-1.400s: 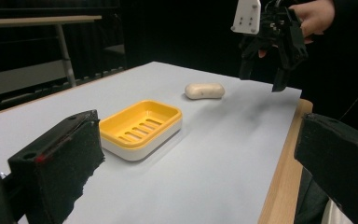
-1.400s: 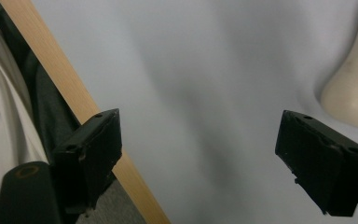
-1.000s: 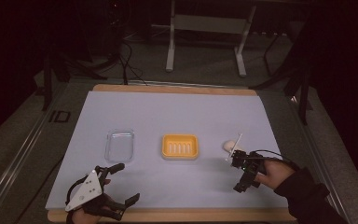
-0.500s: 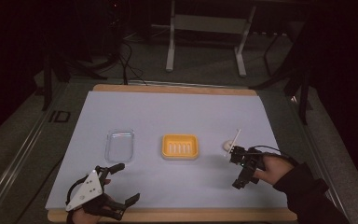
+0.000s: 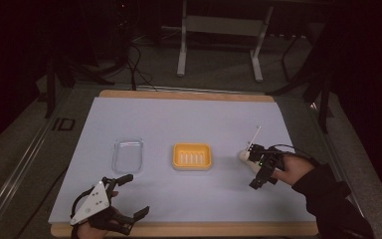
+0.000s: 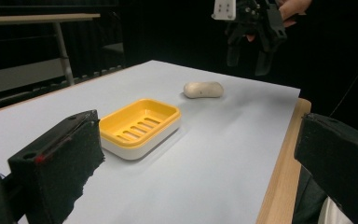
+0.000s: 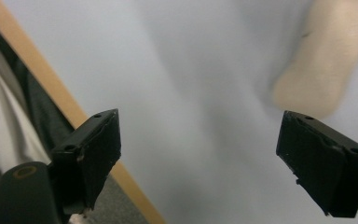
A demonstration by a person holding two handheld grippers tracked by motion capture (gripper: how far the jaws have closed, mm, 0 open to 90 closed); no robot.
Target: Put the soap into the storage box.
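A: Looking down from the high view, what sits on the white-covered desk (image 5: 189,124)?

B: A clear shallow plastic tray (image 5: 128,155) on the left, with nothing in it that I can make out, and an orange slotted plastic soap dish (image 5: 192,156) in the middle, also bare inside. A pale beige oval bar of soap (image 5: 243,155) lies on the desk to the right of the dish, apart from it.

A: And the tools there?

B: The left tool (image 5: 129,197) hangs over the near left corner, jaws spread wide, gripping nothing. The right tool (image 5: 252,167) is just beside the soap, on its near right side; its jaws stand apart and nothing lies between them. Whether one jaw brushes the soap, I cannot tell.

A: The left gripper view?

B: The left tool (image 6: 200,154) has its black jaws far apart, released, with bare desk between them. Beyond them the soap dish (image 6: 140,126) shows its empty slotted floor, and the soap (image 6: 203,89) rests farther off near the desk's far edge. The right tool (image 6: 249,42) hovers above and behind the soap.

A: The right gripper view?

B: The right tool (image 7: 198,154) is wide open over blurred white desk. The soap (image 7: 326,60), blurred, lies just beyond the right-hand jaw, outside the gap. The wooden desk edge (image 7: 51,84) runs along the left.
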